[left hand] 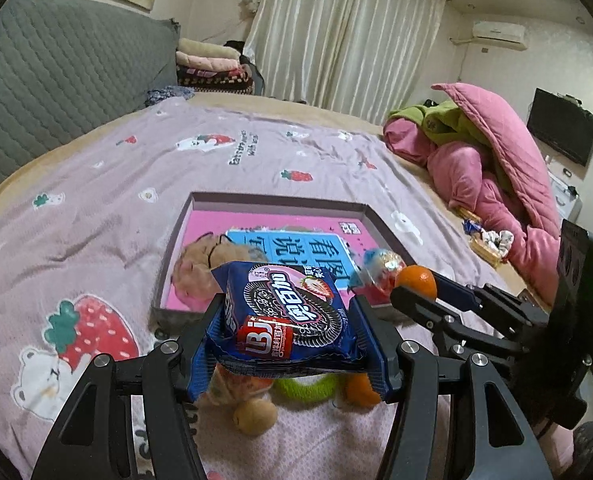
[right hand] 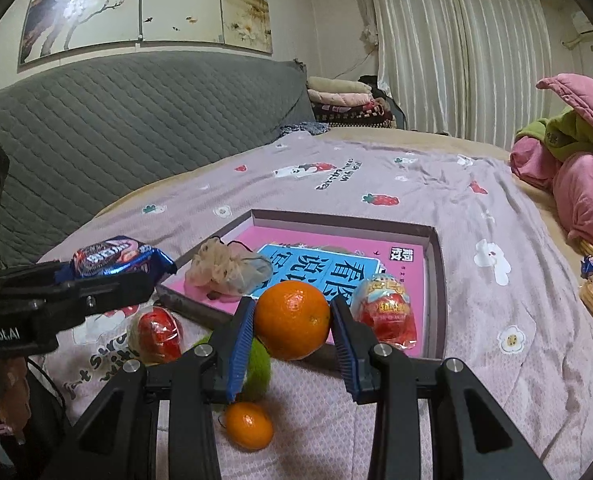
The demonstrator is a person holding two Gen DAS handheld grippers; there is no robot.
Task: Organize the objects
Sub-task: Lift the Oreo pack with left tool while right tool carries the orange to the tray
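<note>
My left gripper (left hand: 286,320) is shut on a blue cookie packet (left hand: 284,312) and holds it above the near edge of an open box (left hand: 280,202). It also shows in the right wrist view (right hand: 120,258). My right gripper (right hand: 292,320) is shut on an orange (right hand: 292,320), held above the box's near rim (right hand: 436,280); the orange shows in the left wrist view (left hand: 416,280). In the box lie a pink book (right hand: 336,252), a beige scrunchie (right hand: 224,268) and a wrapped toy egg (right hand: 384,304).
On the bedsheet (right hand: 496,340) in front of the box lie a small orange (right hand: 248,426), a green hair ring (right hand: 256,368), a red wrapped egg (right hand: 158,332) and a tan ball (left hand: 254,416). A pink quilt pile (left hand: 496,160) lies at the right, a grey headboard (right hand: 136,128) at the left.
</note>
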